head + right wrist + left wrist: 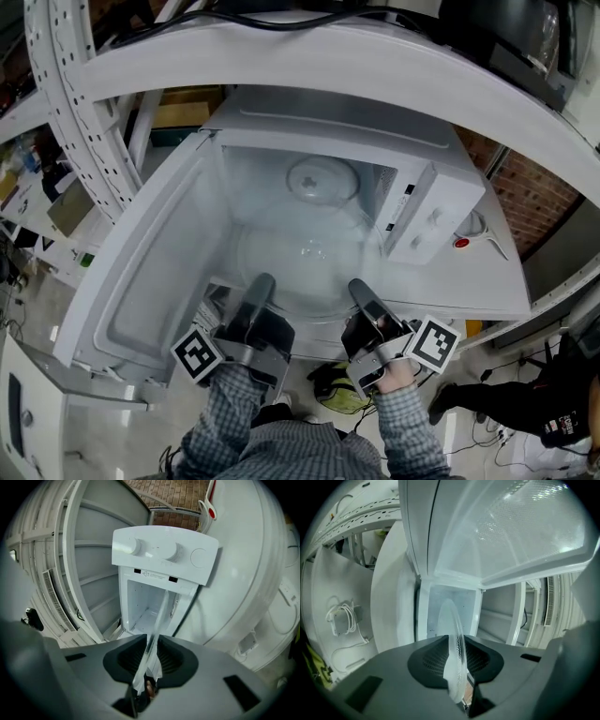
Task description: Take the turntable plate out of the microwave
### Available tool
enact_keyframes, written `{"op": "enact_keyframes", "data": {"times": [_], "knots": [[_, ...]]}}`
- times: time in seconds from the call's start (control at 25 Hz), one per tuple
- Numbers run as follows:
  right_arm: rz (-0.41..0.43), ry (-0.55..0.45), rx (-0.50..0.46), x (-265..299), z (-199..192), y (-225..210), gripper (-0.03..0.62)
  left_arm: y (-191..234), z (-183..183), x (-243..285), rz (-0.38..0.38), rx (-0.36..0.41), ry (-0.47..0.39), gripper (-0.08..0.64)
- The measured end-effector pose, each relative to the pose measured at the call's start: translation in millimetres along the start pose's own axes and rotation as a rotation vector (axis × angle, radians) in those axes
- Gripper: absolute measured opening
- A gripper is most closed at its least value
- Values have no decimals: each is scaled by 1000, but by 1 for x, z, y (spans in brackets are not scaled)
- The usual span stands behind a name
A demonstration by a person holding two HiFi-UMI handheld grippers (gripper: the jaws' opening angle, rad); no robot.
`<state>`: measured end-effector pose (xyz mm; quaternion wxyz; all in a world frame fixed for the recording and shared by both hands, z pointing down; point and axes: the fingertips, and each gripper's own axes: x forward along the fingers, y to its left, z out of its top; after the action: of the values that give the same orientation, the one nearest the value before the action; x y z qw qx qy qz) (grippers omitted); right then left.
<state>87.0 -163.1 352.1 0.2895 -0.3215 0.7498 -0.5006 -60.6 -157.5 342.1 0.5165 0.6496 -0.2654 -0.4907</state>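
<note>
Glass turntable plate (305, 272) held flat by left tongs (261, 283) and right tongs (357, 288).

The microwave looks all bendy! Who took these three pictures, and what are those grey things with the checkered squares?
A person wears a camera on the head that looks down. That head view shows the white microwave with its door open. The wide lenses make everything look bendy. The grey things are two hand-held pinchers, the left gripper and the right gripper. The checkered cubes are part of them. Each gripper carries its own little camera, and those took the other two pictures. Both grippers are shut on the near edge of the clear glass turntable plate, one on each side. In each gripper view you see the plate's thin rim edge-on, pinched between the dark jaws.
</note>
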Motion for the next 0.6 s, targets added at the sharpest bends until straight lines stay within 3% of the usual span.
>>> {"op": "enact_keyframes", "data": {"times": [0.6], "knots": [[18, 12, -2, -75, -14, 22, 72, -26, -62, -47, -26, 17, -8, 66]]}}
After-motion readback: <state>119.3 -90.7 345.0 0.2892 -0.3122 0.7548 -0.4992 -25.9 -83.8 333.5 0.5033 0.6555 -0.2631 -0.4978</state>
